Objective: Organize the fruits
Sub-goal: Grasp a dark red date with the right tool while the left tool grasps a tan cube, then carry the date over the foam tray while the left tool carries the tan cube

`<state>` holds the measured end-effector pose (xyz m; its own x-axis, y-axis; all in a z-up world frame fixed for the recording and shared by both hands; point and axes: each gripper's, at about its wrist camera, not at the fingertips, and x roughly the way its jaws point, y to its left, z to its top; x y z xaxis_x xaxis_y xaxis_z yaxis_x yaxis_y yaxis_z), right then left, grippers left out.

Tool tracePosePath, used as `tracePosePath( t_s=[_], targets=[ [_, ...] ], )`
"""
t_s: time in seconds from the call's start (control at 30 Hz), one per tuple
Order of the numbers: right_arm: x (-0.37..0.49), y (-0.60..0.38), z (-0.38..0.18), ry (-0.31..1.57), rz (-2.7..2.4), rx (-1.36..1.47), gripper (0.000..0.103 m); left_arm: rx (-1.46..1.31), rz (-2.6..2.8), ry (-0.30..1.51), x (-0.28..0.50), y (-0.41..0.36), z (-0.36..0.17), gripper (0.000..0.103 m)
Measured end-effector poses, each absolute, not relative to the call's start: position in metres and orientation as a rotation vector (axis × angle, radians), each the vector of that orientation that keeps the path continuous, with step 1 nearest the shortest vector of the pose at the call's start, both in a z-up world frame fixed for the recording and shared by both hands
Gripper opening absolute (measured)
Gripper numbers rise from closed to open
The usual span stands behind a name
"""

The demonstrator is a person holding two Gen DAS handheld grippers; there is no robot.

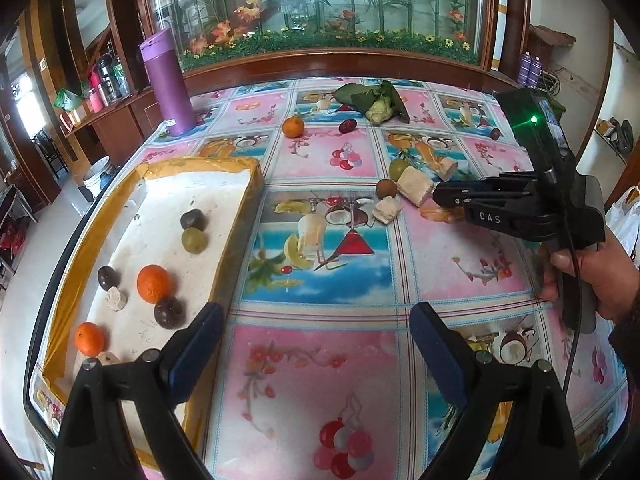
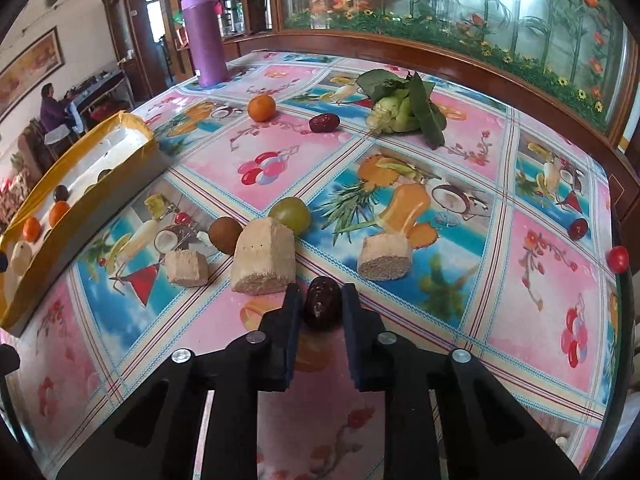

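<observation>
A white tray with a yellow rim sits at the table's left and holds oranges, dark fruits, a green fruit and pale chunks; it also shows in the right wrist view. My left gripper is open and empty, just right of the tray. My right gripper is shut on a dark red date, low over the cloth; in the left wrist view it points left beside the pale chunks. On the table lie an orange, a second date, a green fruit and a brown fruit.
Three pale cut chunks lie just ahead of the right gripper. A leafy vegetable and a purple flask stand at the back. A dark fruit and a red cherry tomato lie near the right edge.
</observation>
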<state>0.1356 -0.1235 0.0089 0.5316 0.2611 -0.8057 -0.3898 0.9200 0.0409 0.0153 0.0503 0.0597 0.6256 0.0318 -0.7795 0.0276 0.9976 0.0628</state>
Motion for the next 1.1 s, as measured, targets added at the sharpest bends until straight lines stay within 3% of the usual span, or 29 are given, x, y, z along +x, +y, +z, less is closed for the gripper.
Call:
tracePosePath(
  t_s=[0.27,0.37,0.47,0.6,0.67,1.1],
  targets=[
    [0.101,-0.149,0.021,0.913,0.357,-0.045,0.018,0.016,-0.123,0.886,0.070,0.028,0.053,0.095],
    [0.086,-0.157,0.024,0.907,0.355,-0.036,0.018,-0.023,-0.153,0.898,0.094,0.023,0.043,0.086],
    [0.078,-0.164,0.027,0.905,0.352,-0.010,0.018,0.014,-0.157,0.913,0.112,0.016,0.030,0.070],
    [0.072,-0.174,0.029,0.901,0.343,0.041,0.018,0.037,-0.174,0.955,0.127,0.011,0.013,0.037],
    [0.070,-0.177,0.029,0.900,0.338,0.055,0.018,0.032,-0.190,0.932,0.126,0.010,0.014,0.028],
    [0.041,-0.166,0.038,0.882,0.294,0.059,0.018,0.018,-0.291,0.948,0.059,0.002,0.029,0.028]
  ],
)
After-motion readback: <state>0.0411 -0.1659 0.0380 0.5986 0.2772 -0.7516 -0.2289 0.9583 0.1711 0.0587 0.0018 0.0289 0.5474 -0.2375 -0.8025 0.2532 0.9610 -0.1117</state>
